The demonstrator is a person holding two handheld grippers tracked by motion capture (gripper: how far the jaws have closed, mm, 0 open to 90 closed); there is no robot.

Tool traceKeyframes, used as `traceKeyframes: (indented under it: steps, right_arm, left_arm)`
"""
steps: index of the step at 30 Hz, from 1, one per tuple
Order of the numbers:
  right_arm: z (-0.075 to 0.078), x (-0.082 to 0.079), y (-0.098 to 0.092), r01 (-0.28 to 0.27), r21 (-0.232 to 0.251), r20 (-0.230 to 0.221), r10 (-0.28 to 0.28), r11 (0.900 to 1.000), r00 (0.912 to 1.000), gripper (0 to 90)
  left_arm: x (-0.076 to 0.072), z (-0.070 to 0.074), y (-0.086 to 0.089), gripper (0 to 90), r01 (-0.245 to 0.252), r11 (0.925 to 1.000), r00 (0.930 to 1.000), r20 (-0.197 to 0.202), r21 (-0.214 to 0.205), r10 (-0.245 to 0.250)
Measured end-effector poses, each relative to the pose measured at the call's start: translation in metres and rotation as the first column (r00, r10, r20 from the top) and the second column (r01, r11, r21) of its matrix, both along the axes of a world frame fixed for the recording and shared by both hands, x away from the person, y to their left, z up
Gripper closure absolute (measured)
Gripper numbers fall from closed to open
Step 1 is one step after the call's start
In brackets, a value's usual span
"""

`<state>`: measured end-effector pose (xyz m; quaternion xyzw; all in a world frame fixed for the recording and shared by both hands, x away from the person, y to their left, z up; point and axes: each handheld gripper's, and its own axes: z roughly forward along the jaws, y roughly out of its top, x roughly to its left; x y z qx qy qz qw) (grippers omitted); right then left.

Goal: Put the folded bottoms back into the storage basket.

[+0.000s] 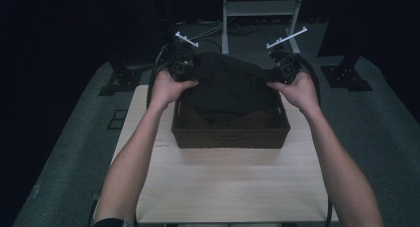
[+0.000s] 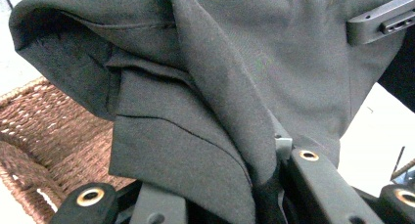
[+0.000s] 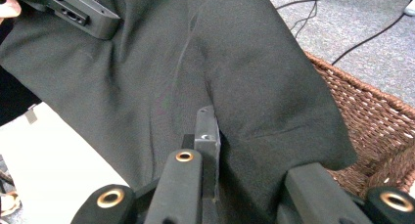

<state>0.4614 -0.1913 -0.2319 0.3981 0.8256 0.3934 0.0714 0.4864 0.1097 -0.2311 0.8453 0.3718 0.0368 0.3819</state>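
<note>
Both grippers are clamping the same dark garment (image 1: 225, 85), one at each side. We are watching the left gripper (image 1: 194, 77) from the high view: its jaws are closed tight on the cloth's left edge, just over the far left corner of the wicker basket (image 1: 230, 137). In the left gripper view the fabric (image 2: 215, 87) is bunching in folds between the two black jaws, a hemmed layer is hanging down in front, and the basket's woven wall (image 2: 44, 136) is showing low at the left.

We are seeing the right gripper (image 1: 267, 77) doing the same on the opposite edge, its jaws pinched shut with cloth wedged between them. In the right gripper view the garment (image 3: 195, 77) is draping away from the jaws, and the basket rim (image 3: 372, 111) is lying just beyond it to the right, with grey carpet (image 3: 352, 33) and cables past that.

The garment is hanging stretched between the two grippers, its upper part raised above the basket's far side and its lower part sagging down inside the basket. The basket is sitting on the far half of the pale wooden table (image 1: 228, 187). The person's forearms are reaching in from the bottom, one to each gripper.
</note>
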Motion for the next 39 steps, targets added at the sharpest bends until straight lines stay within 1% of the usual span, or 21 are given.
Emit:
traceKeyframes:
  steps: [3, 4, 5, 8, 9, 11, 12, 15, 17, 18, 19, 20, 25, 27, 34, 35, 39]
  right_arm:
    - [-0.004, 0.005, 0.001, 0.004, -0.007, -0.005, -0.004, 1.0000, 1.0000, 77.3]
    - [-0.005, 0.006, 0.001, 0.003, -0.008, -0.006, -0.003, 1.0000, 1.0000, 77.3]
    - [-0.006, 0.008, 0.002, 0.007, -0.008, -0.008, -0.007, 0.9999, 0.9999, 77.3]
    - [-0.008, 0.011, 0.001, 0.014, -0.003, -0.019, -0.014, 0.9999, 0.9997, 77.3]
    - [-0.009, 0.013, 0.001, 0.012, -0.007, -0.019, -0.012, 0.9999, 0.9998, 77.3]
    - [-0.010, 0.013, 0.001, 0.016, -0.003, -0.022, -0.016, 0.9999, 0.9996, 77.3]
    - [-0.011, 0.015, 0.003, 0.015, -0.011, -0.022, -0.016, 0.9998, 0.9996, 77.3]
    - [-0.014, 0.018, 0.003, 0.018, -0.013, -0.025, -0.018, 0.9998, 0.9995, 77.3]
    - [-0.015, 0.020, 0.003, 0.017, -0.013, -0.027, -0.017, 0.9998, 0.9995, 77.3]
    - [-0.016, 0.021, 0.003, 0.021, -0.013, -0.031, -0.021, 0.9997, 0.9993, 77.3]
    - [-0.017, 0.022, 0.003, 0.024, -0.013, -0.033, -0.024, 0.9996, 0.9992, 77.3]
    - [-0.018, 0.024, 0.004, 0.024, -0.012, -0.037, -0.025, 0.9996, 0.9990, 77.3]
    - [-0.023, 0.029, 0.004, 0.028, -0.016, -0.045, -0.028, 0.9995, 0.9986, 77.3]
    - [-0.025, 0.032, 0.004, 0.032, -0.010, -0.054, -0.033, 0.9994, 0.9980, 77.3]
    - [-0.033, 0.039, 0.005, 0.037, -0.019, -0.064, -0.038, 0.9991, 0.9972, 77.3]
    - [-0.035, 0.040, 0.005, 0.038, -0.016, -0.069, -0.040, 0.9991, 0.9968, 77.3]
    - [-0.042, 0.044, 0.004, 0.042, -0.018, -0.078, -0.044, 0.9989, 0.9960, 77.3]
  left_arm:
    - [0.004, -0.003, 0.000, 69.8, -0.003, 1.0000, 1.0000, 0.002, 0.004, 0.003]
    - [0.006, -0.005, -0.001, 69.9, -0.009, 1.0000, 1.0000, -0.004, 0.000, 0.009]
    - [0.007, -0.006, 0.000, 69.8, -0.006, 1.0000, 1.0000, 0.000, 0.002, 0.006]
    - [0.011, -0.008, -0.001, 69.8, -0.013, 0.9999, 0.9999, -0.009, -0.002, 0.013]
    - [0.012, -0.009, -0.001, 69.8, -0.008, 0.9999, 0.9999, -0.011, 0.009, 0.008]
    - [0.014, -0.010, -0.001, 69.8, -0.011, 0.9999, 0.9998, -0.014, 0.008, 0.011]
    - [0.016, -0.012, -0.001, 69.9, -0.007, 0.9999, 0.9999, -0.014, 0.012, 0.007]
    - [0.019, -0.014, -0.001, 69.9, -0.012, 0.9999, 0.9996, -0.025, 0.005, 0.012]
    - [0.022, -0.016, 0.000, 69.9, -0.011, 0.9999, 0.9994, -0.031, 0.009, 0.011]
    - [0.022, -0.017, -0.001, 69.9, -0.021, 0.9998, 0.9993, -0.030, 0.001, 0.021]
    - [0.024, -0.018, 0.000, 69.9, -0.018, 0.9998, 0.9994, -0.028, 0.009, 0.019]
    - [0.024, -0.019, -0.001, 69.8, -0.026, 0.9997, 0.9992, -0.030, 0.005, 0.026]
    - [0.029, -0.024, -0.001, 69.9, -0.025, 0.9996, 0.9991, -0.034, 0.016, 0.025]
    - [0.031, -0.026, -0.002, 69.8, -0.026, 0.9994, 0.9991, -0.033, 0.020, 0.027]
    - [0.036, -0.034, -0.004, 69.8, -0.034, 0.9989, 0.9988, -0.034, 0.033, 0.035]
    - [0.038, -0.037, -0.004, 69.8, -0.034, 0.9989, 0.9987, -0.038, 0.032, 0.035]
    - [0.041, -0.043, -0.005, 69.8, -0.036, 0.9988, 0.9984, -0.043, 0.035, 0.037]
